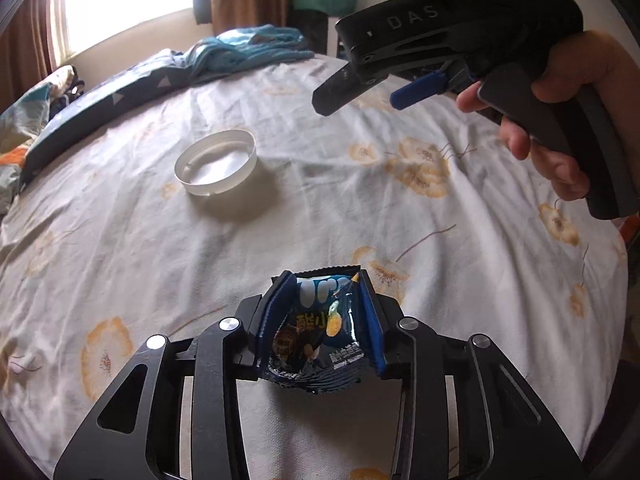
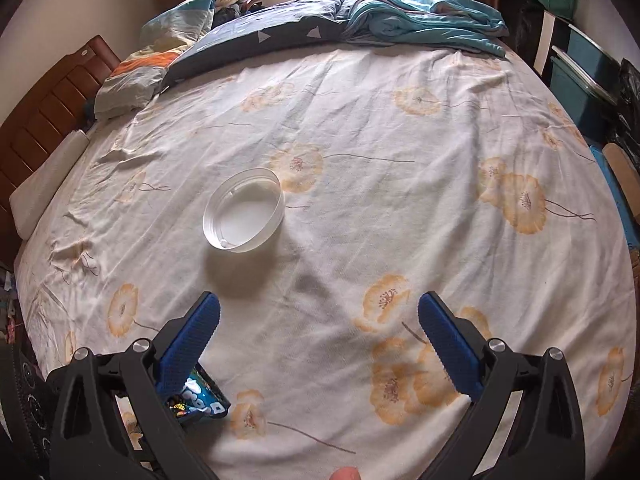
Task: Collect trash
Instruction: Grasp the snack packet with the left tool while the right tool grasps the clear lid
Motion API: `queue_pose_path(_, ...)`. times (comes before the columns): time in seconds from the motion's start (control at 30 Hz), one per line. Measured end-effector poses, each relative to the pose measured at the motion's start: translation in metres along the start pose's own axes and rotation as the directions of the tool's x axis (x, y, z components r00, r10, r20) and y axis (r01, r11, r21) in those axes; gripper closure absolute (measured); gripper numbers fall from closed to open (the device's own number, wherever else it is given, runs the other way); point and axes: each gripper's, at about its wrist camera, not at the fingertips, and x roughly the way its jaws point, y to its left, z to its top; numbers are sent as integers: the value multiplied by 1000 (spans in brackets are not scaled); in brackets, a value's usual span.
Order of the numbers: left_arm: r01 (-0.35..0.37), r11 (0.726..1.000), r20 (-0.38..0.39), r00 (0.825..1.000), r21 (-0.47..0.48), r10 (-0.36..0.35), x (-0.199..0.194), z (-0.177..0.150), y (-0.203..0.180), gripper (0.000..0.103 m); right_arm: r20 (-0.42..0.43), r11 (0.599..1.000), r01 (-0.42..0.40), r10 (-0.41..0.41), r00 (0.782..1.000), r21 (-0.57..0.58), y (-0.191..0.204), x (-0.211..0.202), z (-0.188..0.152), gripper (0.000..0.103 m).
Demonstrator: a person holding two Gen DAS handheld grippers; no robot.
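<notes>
A crumpled dark blue snack wrapper [image 1: 320,336] is pinched between the blue pads of my left gripper [image 1: 326,280], which is shut on it just above the flowered bedsheet [image 1: 120,264]. The right wrist view shows the same wrapper [image 2: 200,398] at the lower left, partly hidden behind a finger. My right gripper [image 2: 319,308] stands open over the sheet with nothing between its fingers. In the left wrist view the right gripper [image 1: 372,94] hangs at the upper right, held by a hand [image 1: 560,120]. A round white plastic lid [image 1: 216,168] lies rim up on the bed, ahead of both grippers [image 2: 244,210].
A dark duvet [image 2: 260,40] and a teal blanket [image 2: 432,16] are bunched along the far edge of the bed. A patterned pillow [image 2: 132,76] and a wooden headboard [image 2: 44,120] sit at the left. Teal storage boxes [image 2: 576,64] stand beyond the right edge.
</notes>
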Motion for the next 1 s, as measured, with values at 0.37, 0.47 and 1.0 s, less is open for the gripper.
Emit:
queue_pose_path(0.37, 112, 980, 119, 989, -164, -93, -78, -32, 22, 86, -37, 1000, -9, 10, 999, 20, 30, 67, 56, 16)
queue_pose_path(0.47, 123, 972, 139, 986, -201, -96, -104, -45, 27, 86, -51, 999, 39, -38, 998, 10, 32, 84, 68, 28)
queue_pose_path(1.0, 108, 922, 217, 976, -371, -27, -216, -100, 51, 86, -5, 999, -1, 1, 1000, -48, 52, 16, 55, 101)
